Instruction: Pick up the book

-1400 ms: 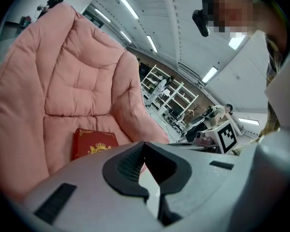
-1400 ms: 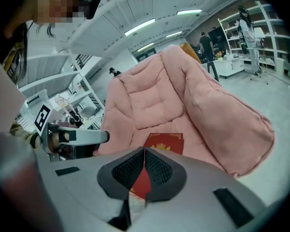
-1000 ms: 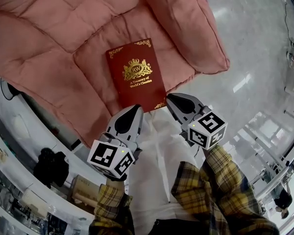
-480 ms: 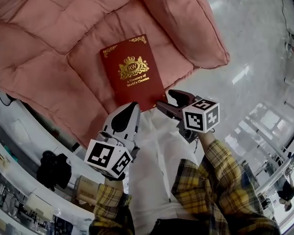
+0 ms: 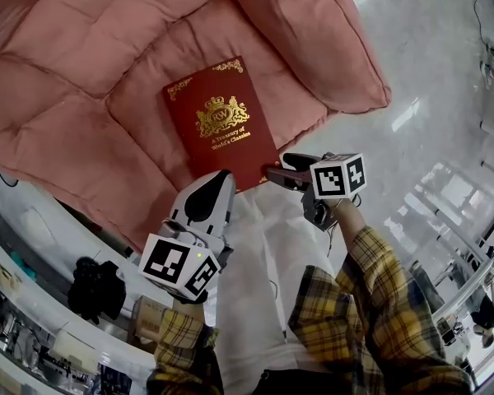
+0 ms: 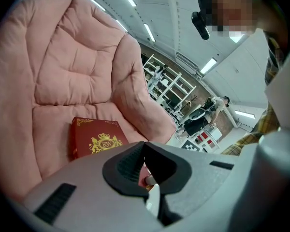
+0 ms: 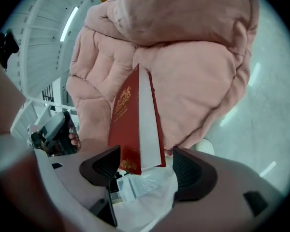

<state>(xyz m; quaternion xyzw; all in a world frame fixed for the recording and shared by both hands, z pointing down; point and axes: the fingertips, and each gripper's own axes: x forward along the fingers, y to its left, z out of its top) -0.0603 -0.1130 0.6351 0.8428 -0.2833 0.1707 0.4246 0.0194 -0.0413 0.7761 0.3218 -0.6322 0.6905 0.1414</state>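
Observation:
A dark red book with a gold crest lies flat on the pink cushion. My right gripper is rolled onto its side at the book's near right corner. Its jaws have just been opening. In the right gripper view that corner of the book stands between the wide jaws of the right gripper, and the pads do not press on it. My left gripper is shut and empty just short of the book's near edge. From the left gripper the book lies just ahead.
The cushion's thick rolled rim rises to the right of the book. Glossy pale floor spreads beyond it. Shelving with dark clutter runs along the lower left. My plaid sleeves and white trousers fill the bottom.
The right gripper has dropped, rolled onto its side and opened from shut, so the book's corner now sits between its jaws. The left gripper has hardly moved.

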